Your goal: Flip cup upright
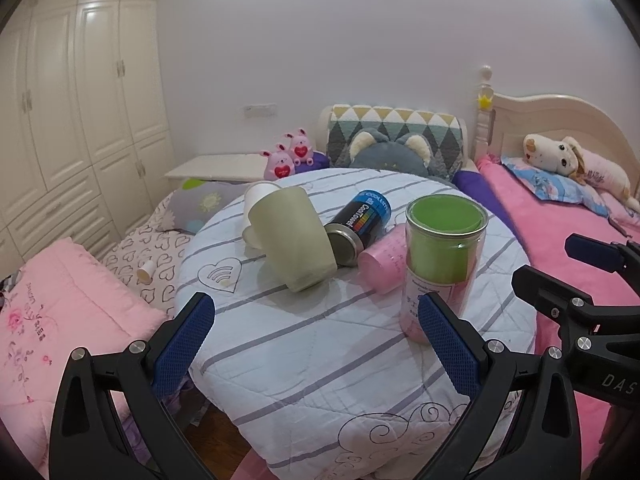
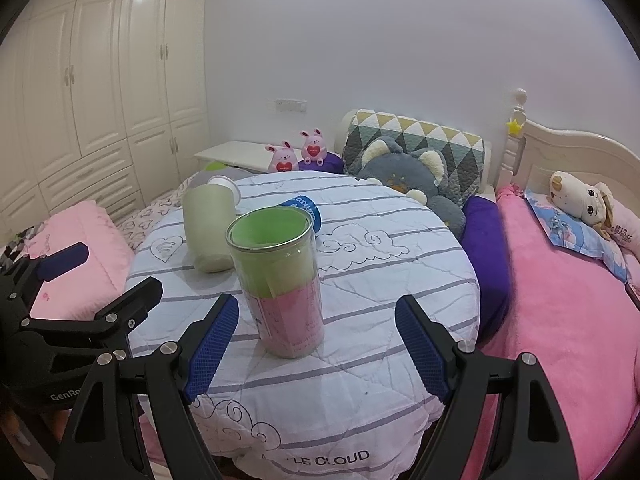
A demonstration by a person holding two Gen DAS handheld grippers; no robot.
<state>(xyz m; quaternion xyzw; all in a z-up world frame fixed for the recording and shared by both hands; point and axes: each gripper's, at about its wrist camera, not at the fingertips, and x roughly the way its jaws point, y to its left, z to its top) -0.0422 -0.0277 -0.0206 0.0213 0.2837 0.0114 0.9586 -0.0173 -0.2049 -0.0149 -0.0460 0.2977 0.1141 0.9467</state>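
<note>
A pale green cup (image 1: 292, 236) lies tipped over on the round quilt-covered table (image 1: 320, 344), its base toward me; it also shows in the right wrist view (image 2: 208, 226). A small pink cup (image 1: 382, 258) lies on its side beside a black and blue can (image 1: 358, 226). A white cup (image 1: 256, 200) lies behind the green one. A clear jar (image 1: 440, 264) with green and pink contents stands upright; it shows in the right wrist view (image 2: 278, 280) too. My left gripper (image 1: 316, 336) is open and empty, short of the green cup. My right gripper (image 2: 318, 344) is open and empty, just before the jar.
A pink bed (image 2: 560, 300) with a plush dog (image 2: 580, 200) lies right of the table. A grey plush cat (image 2: 412, 184) sits behind it. A pink folded quilt (image 1: 60, 320) and heart-print bedding (image 1: 152, 252) lie left. White wardrobes (image 1: 80, 100) line the left wall.
</note>
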